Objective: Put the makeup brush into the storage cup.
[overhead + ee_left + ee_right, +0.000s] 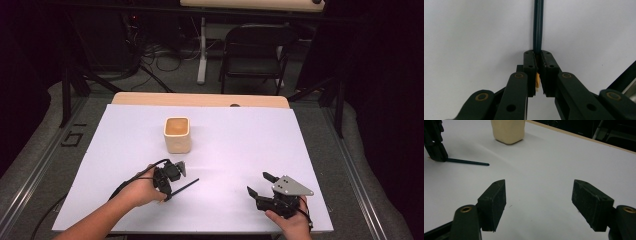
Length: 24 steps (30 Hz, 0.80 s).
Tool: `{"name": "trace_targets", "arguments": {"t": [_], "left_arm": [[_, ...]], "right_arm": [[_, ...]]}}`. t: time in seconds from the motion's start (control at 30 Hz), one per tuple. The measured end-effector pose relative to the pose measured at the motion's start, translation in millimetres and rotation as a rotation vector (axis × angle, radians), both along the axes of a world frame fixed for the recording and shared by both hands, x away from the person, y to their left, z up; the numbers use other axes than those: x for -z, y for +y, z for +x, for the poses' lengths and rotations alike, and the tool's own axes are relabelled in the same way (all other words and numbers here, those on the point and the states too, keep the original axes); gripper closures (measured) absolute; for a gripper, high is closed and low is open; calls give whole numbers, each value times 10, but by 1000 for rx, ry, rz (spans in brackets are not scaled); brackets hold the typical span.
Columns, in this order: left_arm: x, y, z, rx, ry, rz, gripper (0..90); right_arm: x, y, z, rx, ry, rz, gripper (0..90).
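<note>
Your left gripper (167, 192) is low over the near left part of the desk (240, 145), which has a white sheet on it. Its fingers (530, 66) are clamped on a thin dark pencil (184, 188). In the left gripper view you see the two pads pressed together on the pencil (538, 27), and the dark shaft goes straight out from between them over the white surface. A small yellow piece shows in the narrow gap just behind the pads; what it is, you cannot tell. In the high view the pencil lies almost flat, with its free end pointing to the right and a little far. In the right gripper view the pencil (467, 162) seems to rest on the desk, with your left gripper (435, 147) standing over its left end.

Your right gripper (260, 186) is on the near right part of the desk, well apart from the pencil. Its fingers (492, 203) are wide apart and hold nothing; between them you see only the white sheet.

A cream cup (177, 134) with a square shape stands upright near the middle of the desk, farther from you than the left gripper. It is apart from the pencil and from both grippers.
</note>
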<state>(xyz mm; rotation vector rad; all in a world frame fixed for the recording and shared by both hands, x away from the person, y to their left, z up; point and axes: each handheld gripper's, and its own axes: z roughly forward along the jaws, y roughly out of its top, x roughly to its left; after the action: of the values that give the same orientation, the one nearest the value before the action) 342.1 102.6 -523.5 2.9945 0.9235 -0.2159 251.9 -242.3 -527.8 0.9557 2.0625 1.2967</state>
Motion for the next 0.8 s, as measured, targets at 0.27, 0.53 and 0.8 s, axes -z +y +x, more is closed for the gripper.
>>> {"name": "trace_targets", "arguments": {"t": [0.27,0.53,0.8], "left_arm": [[-9,-1,-4,7,-4,3,841],[-159,30,11,14,-30,-15,843],[-264,50,3,32,-39,-20,843]], "right_arm": [[1,-1,2,0,1,0,277],[4,-1,7,-1,3,-4,277],[10,9,9,-2,1,-2,277]]}}
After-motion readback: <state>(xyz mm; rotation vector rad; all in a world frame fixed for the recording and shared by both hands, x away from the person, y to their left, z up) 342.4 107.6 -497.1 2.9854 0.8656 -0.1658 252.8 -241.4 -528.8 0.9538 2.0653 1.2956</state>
